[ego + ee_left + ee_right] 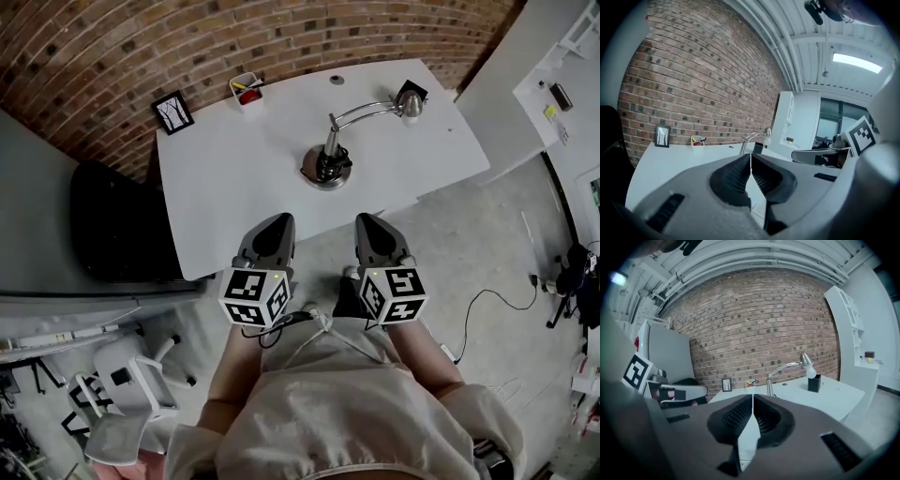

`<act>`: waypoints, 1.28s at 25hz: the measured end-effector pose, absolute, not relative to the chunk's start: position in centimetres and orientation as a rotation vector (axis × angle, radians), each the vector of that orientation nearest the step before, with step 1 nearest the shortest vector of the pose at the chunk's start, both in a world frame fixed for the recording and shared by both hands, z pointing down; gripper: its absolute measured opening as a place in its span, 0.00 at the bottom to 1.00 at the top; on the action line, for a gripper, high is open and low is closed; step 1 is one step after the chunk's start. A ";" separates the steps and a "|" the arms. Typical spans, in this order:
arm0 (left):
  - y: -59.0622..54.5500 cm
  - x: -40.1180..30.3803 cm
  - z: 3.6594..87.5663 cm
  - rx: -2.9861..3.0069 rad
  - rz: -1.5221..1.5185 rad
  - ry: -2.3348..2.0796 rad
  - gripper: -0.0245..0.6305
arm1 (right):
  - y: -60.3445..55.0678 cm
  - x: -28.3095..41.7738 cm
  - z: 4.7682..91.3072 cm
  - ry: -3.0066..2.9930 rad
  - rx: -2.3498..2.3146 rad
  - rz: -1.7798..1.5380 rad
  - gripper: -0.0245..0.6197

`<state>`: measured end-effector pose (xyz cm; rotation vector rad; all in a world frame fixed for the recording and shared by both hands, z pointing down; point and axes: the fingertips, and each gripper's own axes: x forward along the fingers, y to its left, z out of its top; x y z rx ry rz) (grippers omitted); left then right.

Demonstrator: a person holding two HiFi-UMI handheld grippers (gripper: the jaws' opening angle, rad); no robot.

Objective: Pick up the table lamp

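Near the middle of the white surface (pixel 234 178), the table lamp (pixel 332 150): upright on a round base, with a bent silver arm ending over a small black box (pixel 417 91) at the far right corner. Along the back edge, against the brick wall (pixel 112 47), a framed picture (pixel 173 112) and a white cup (pixel 246 98). At the near edge of the surface, the left gripper (pixel 278 221) and the right gripper (pixel 367 221) side by side, both aimed toward the lamp and well apart from it. Jaws of each pressed together, with nothing between them. In both gripper views, the lamp ahead, beyond the closed tips. Left of the surface, a black chair (pixel 112 225).
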<state>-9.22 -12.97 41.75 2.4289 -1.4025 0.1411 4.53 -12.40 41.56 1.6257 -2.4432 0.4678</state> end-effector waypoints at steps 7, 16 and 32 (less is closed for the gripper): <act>-18.2 -9.9 42.2 2.332 0.142 -1.537 0.07 | -19.0 4.7 42.5 -2.495 1.492 0.475 0.08; -24.6 -7.8 43.4 2.159 0.162 -1.707 0.07 | -27.2 6.7 44.7 -2.540 1.222 0.477 0.08; -27.8 -6.0 48.6 1.947 0.161 -1.739 0.07 | -31.9 4.3 49.5 -2.588 0.861 0.415 0.12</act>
